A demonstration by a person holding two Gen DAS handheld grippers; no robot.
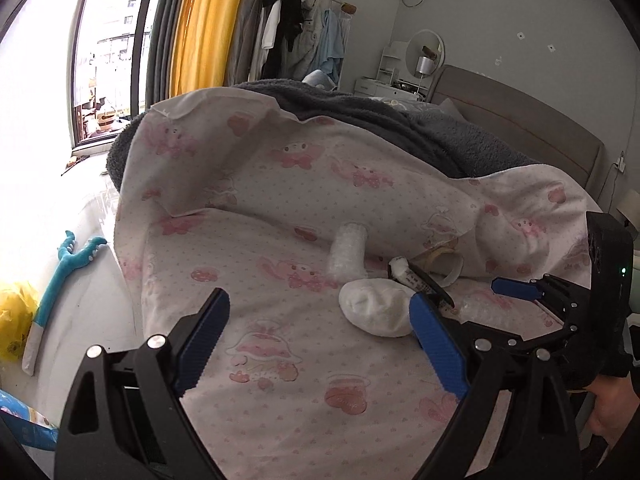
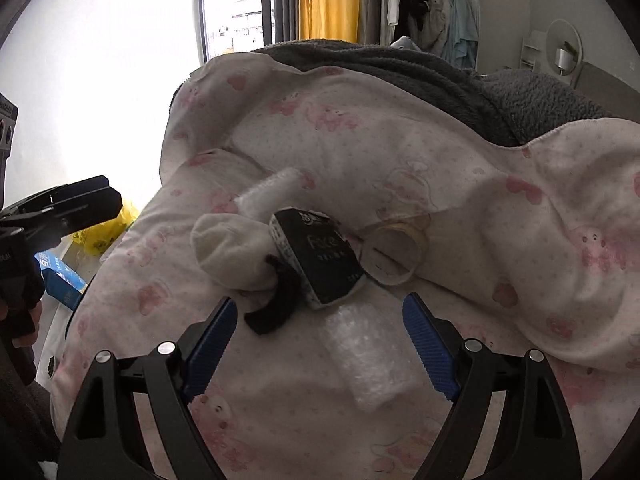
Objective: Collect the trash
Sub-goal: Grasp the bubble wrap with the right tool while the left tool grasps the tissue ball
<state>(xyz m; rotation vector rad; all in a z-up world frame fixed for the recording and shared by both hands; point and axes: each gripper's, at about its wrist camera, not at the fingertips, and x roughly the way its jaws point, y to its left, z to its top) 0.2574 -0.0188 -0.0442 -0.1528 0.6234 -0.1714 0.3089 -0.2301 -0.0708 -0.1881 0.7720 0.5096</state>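
Observation:
Trash lies on a pink-patterned quilt (image 1: 280,184). A white sock-like bundle (image 1: 376,312) (image 2: 232,252), a black packet (image 2: 320,260) (image 1: 424,280), a tape roll (image 2: 396,248) (image 1: 444,264) and two bubble-wrap rolls (image 1: 347,254) (image 2: 368,364) lie close together. A black curved strip (image 2: 276,300) lies by the packet. My left gripper (image 1: 320,336) is open above the quilt, just left of the bundle. My right gripper (image 2: 320,344) is open, its jaws on either side of the near bubble-wrap roll. It also shows in the left wrist view (image 1: 516,284).
A grey fleece blanket (image 1: 400,120) lies behind the quilt. A yellow bag (image 1: 16,320), a blue toy (image 1: 72,260) and a blue box (image 2: 60,276) lie on the floor at the left. A headboard (image 1: 520,120), clothes rack (image 1: 300,28) and window (image 1: 108,40) stand behind.

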